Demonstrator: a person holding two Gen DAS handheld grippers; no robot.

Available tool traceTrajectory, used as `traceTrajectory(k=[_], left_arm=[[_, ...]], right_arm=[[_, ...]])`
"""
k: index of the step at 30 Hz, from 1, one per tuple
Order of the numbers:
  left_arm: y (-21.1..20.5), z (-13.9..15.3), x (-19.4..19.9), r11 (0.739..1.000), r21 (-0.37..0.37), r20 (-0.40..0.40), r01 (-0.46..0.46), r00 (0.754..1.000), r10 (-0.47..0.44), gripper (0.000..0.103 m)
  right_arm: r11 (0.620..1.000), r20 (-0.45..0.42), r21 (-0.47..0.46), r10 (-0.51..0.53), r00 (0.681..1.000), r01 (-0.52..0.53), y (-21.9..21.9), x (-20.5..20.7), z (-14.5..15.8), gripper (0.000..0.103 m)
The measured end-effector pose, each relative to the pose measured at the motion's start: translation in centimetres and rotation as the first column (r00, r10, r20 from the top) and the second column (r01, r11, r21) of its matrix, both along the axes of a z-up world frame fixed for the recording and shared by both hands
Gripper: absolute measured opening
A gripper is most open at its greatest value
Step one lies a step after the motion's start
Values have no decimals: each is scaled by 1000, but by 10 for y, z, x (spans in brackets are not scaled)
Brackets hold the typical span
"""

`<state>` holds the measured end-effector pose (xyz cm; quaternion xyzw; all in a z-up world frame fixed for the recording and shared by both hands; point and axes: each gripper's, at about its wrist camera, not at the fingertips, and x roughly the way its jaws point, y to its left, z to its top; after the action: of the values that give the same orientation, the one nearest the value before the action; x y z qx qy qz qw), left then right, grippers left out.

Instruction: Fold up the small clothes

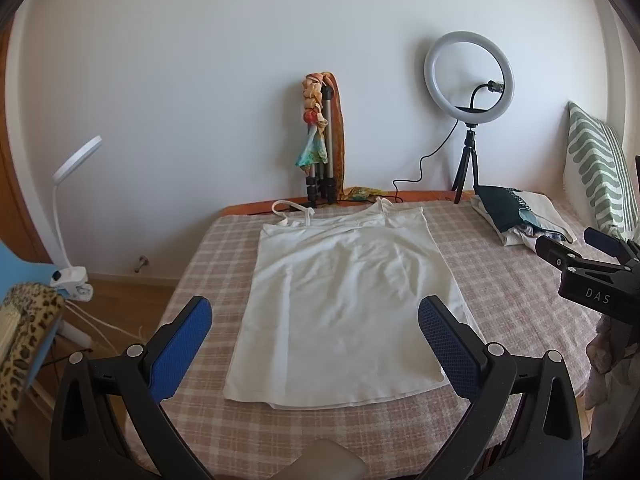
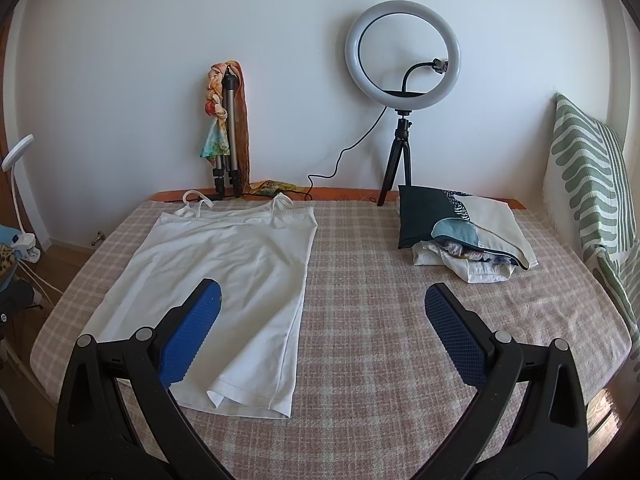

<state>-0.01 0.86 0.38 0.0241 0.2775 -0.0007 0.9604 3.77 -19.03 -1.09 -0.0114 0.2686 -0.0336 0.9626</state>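
Camisole: a white strappy camisole (image 1: 344, 300) lies flat on the checked bedspread (image 1: 512, 304), straps toward the wall, hem toward the cameras; its surface is lightly creased.
Hem: in the right wrist view the near hem corner (image 2: 218, 394) is turned over on itself.
Left tongs: the left tongs (image 1: 314, 342) are spread wide and pinch nothing; they hang above the lower half of the camisole, one blue pad (image 1: 182, 350) over the bedspread just off the garment's left edge, the other over its right hem corner. Whether either pad touches the cloth cannot be told.
Right tongs: the right tongs (image 2: 322, 332) are also spread and empty; in their own view the camisole lies to the left, its right edge running between the two pads, with the left pad over the cloth and the right pad over bare bedspread.
Right tongs seen from the left: the black body marked DAS shows at the right edge, beside the camisole and apart from it.
Folded pile: a stack of folded clothes (image 2: 460, 232) sits at the far right of the bed, well apart from the camisole.
Background: a ring light (image 2: 402, 52) on a small tripod and a folded tripod with a scarf (image 2: 224, 120) stand against the wall; a striped cushion (image 2: 588, 184) leans at the right.
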Motion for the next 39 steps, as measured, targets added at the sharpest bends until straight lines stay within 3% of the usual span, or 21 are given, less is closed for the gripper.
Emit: traceTrajectory(k=[39], left_arm=[[0, 2, 1, 1000, 2, 2, 0, 1000, 0, 103]], right_arm=[[1000, 14, -2, -4, 1000, 4, -1, 0, 2, 103]])
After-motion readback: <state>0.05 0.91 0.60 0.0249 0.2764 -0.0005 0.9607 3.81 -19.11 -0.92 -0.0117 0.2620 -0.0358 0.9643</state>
